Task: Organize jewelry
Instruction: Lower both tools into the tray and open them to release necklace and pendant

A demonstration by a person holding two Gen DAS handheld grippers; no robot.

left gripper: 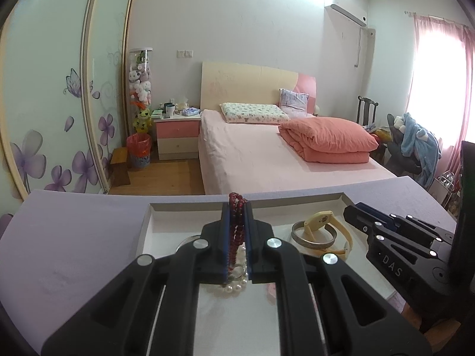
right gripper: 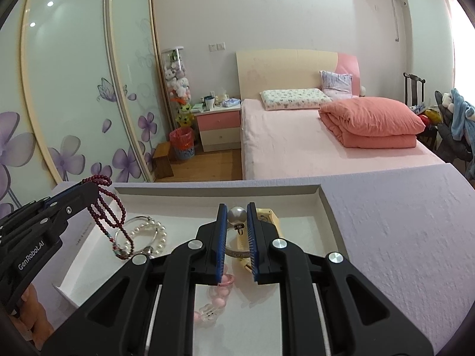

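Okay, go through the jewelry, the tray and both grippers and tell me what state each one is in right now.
left gripper: shut on the red bead necklace
red bead necklace: held, loops dangling over the tray
right gripper: shut on the silver ball
silver ball: pinched between the jaws
pearl bracelet: lying in the tray
silver bangle: lying in the tray
tray: open, no lid

The right gripper [right gripper: 237,216] clamps a silver pearl-like earring [right gripper: 236,215] above the white tray [right gripper: 328,207]. At nine o'clock the left gripper [right gripper: 89,191] pinches a dark red bead strand [right gripper: 102,216] dangling over a pearl bracelet [right gripper: 154,234]; pink beads [right gripper: 221,293] lie at six o'clock.
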